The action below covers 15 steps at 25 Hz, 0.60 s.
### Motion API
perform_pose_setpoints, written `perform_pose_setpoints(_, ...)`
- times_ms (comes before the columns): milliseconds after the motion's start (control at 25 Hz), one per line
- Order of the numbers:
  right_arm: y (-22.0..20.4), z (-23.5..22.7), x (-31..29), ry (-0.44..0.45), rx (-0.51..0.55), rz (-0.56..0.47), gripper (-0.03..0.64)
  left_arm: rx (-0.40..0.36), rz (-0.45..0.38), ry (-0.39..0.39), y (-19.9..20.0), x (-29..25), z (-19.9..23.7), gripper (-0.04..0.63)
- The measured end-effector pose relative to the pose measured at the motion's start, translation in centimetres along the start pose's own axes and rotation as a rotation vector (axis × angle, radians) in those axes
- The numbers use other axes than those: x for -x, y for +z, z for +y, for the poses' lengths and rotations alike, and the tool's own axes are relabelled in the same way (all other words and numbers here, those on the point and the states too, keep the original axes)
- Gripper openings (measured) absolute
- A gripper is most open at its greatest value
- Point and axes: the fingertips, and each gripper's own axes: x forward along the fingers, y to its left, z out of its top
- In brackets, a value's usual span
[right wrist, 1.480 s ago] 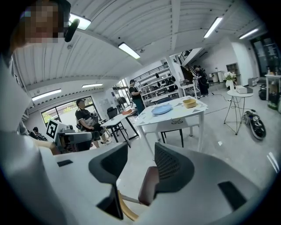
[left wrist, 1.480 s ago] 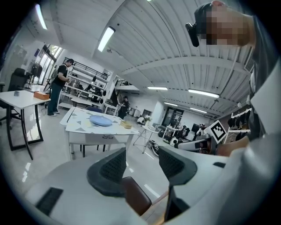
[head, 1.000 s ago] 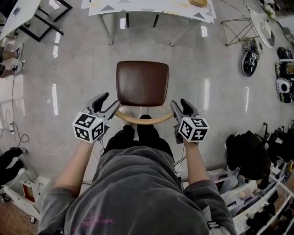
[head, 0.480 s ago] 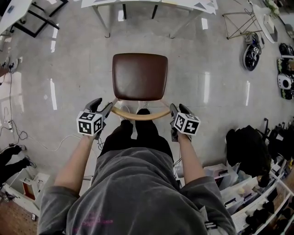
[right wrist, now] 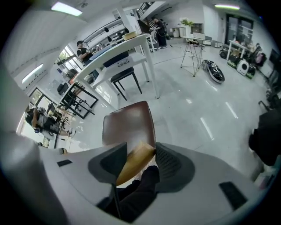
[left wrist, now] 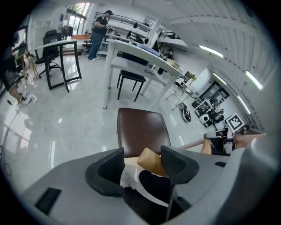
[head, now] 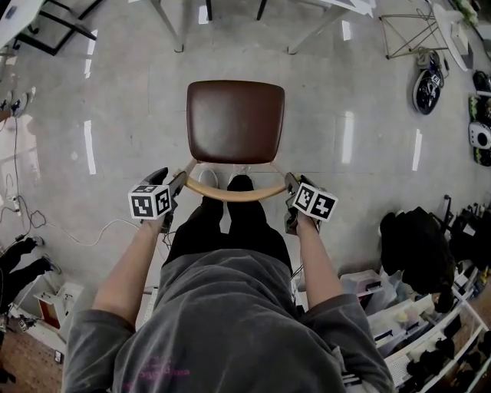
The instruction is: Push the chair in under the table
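Observation:
The chair has a brown seat [head: 235,121] and a curved wooden backrest [head: 234,192], and stands on the floor just in front of the person's legs. The white table [left wrist: 131,52] lies beyond it; the head view shows only its legs [head: 173,23]. My left gripper [head: 175,184] straddles the backrest's left end [left wrist: 150,160]. Its jaws have just been opening, and a gap shows beside the wood. My right gripper [head: 290,184] straddles the right end [right wrist: 134,162], which lies against one jaw with room at the other.
A black stool [left wrist: 131,79] sits under the white table. A black-framed desk [left wrist: 61,57] stands to the left. Bags and shelves [head: 418,253] crowd the right side, with a helmet [head: 426,88] farther off. A cable [head: 69,234] trails on the floor at left.
Both grippers have dropped from above the backrest down onto its two ends. The head view has tipped, so the table has slid almost out of the top.

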Motion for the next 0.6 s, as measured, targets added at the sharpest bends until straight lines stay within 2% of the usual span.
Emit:
perform_pose_setpoints(240,-0.2,-0.3,-0.8,-0.016,-0.067,0.056,0.199,0.16,0.042,-0.032,-0.5,-1.3,0.0,0.273)
perform_pose_setpoints(440,-1.1,-0.2,-2.4,0.004,-0.18,0.142,0.207,0.325,0.108,-0.074,-1.3,-2.3,0.2,0.296)
perform_pose_setpoints(600,-1.8,-0.1,-3.7,-0.019,-0.216,0.181,0.209,0.358,0.164,-0.067,-1.7,-3.3,-0.5,0.287)
